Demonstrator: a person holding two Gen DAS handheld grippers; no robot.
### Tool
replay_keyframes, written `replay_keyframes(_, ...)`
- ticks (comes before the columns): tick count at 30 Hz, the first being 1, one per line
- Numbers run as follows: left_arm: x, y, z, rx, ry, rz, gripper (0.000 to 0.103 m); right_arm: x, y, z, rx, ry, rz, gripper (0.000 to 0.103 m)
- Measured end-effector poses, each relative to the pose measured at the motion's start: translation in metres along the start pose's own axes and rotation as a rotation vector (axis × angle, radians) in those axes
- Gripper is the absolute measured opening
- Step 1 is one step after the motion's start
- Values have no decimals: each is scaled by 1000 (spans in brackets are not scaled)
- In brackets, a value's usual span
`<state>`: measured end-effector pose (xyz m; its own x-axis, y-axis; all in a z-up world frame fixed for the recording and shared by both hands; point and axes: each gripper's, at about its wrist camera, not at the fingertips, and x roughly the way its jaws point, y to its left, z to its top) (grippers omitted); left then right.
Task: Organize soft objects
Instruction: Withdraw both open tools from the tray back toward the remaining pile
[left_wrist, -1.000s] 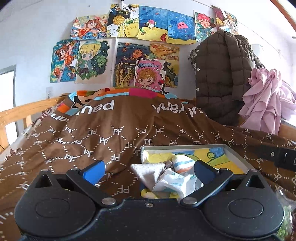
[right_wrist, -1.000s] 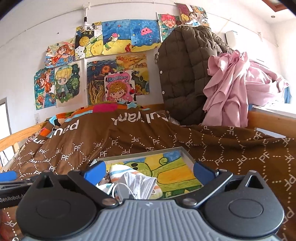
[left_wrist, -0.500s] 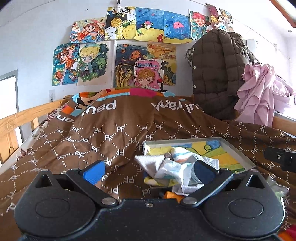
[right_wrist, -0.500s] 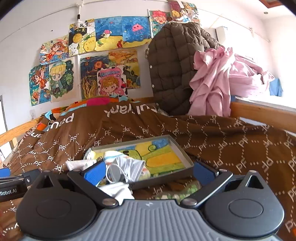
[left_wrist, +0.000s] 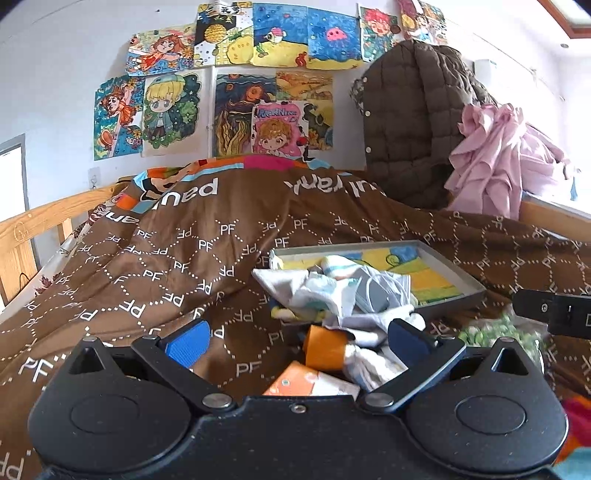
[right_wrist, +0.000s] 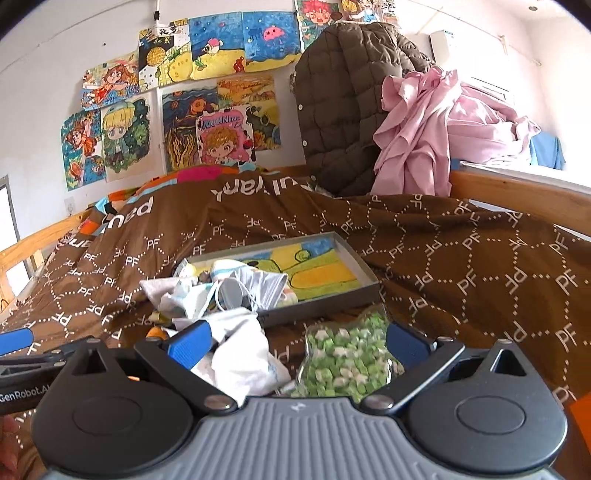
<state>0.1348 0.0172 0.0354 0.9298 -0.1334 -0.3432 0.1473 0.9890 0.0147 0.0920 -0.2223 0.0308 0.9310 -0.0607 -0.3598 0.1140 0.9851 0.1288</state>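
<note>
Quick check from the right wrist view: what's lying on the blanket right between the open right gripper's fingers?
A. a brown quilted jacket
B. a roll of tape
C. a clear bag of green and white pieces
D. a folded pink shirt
C: the clear bag of green and white pieces lies on the brown blanket between the fingers of the right gripper, in front of the grey tray.
</note>
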Motion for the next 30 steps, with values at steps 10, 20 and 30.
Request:
replay_keyframes(10,-18,-6,-11,14,33,-38,102,-27,-12,-12,13,26,-30,103)
replay_keyframes(20,-41,-13,-22,28,56,-71,102,-53,-19,-19,11,39,-29,103)
replay_keyframes(30,-63,-18,-34,33,92,-100,102,-76,-25,-23,18,41,-18,103)
